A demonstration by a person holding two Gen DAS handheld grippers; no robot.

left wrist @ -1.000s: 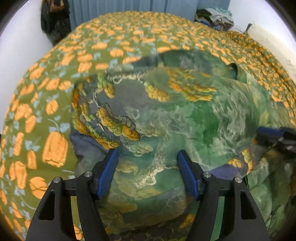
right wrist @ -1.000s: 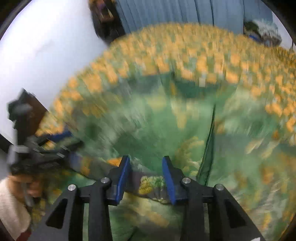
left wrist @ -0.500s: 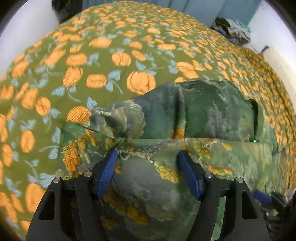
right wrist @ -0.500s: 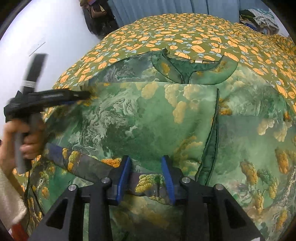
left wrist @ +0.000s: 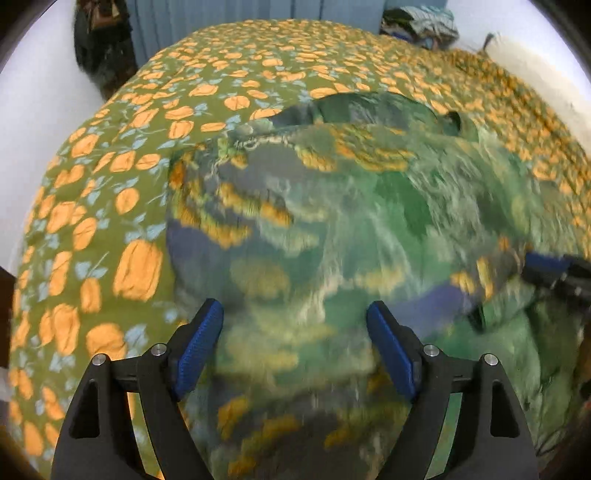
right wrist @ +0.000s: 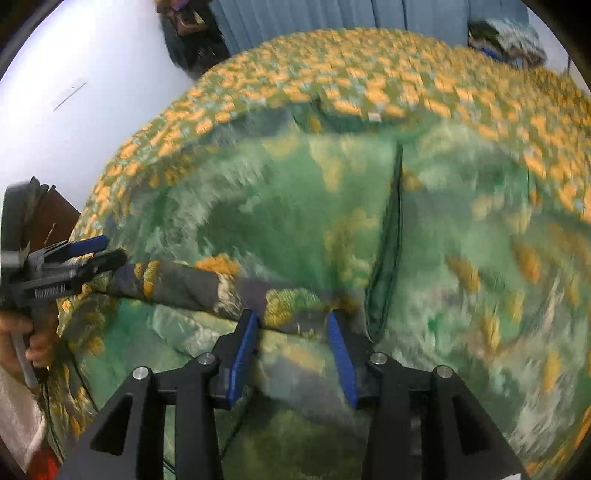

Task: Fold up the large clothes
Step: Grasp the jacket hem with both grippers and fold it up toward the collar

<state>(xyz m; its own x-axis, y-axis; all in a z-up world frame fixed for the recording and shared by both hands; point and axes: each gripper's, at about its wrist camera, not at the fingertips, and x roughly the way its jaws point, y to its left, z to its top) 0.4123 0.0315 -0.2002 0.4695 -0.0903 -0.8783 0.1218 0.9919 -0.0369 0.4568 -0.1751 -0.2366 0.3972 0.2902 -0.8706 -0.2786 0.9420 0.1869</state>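
Blue pads of the left gripper (left wrist: 295, 332) stand wide apart, with the blurred green garment (left wrist: 332, 229) spread between and beyond them; whether they touch the cloth cannot be told. Seen from the right wrist, that same gripper (right wrist: 96, 251) sits at the far left in a hand (right wrist: 33, 332), its tips at the end of a darker rolled hem (right wrist: 184, 284) of the garment, though a grip there is not clear either.

Nearer in the right view, the right gripper (right wrist: 293, 325) has its pads partly apart with the hem running across between them; the frame is too blurred to say if it pinches the hem. From the left wrist its tip (left wrist: 546, 264) shows at the right edge, against the cloth.

Beyond, the garment lies over a bedspread (left wrist: 122, 192) printed with orange pumpkins. A dark seam (right wrist: 391, 229) runs up its middle. Farther back stand a blue curtain (left wrist: 221, 26), a dark bag (left wrist: 99, 48) and a pile of clothes (right wrist: 509, 37).
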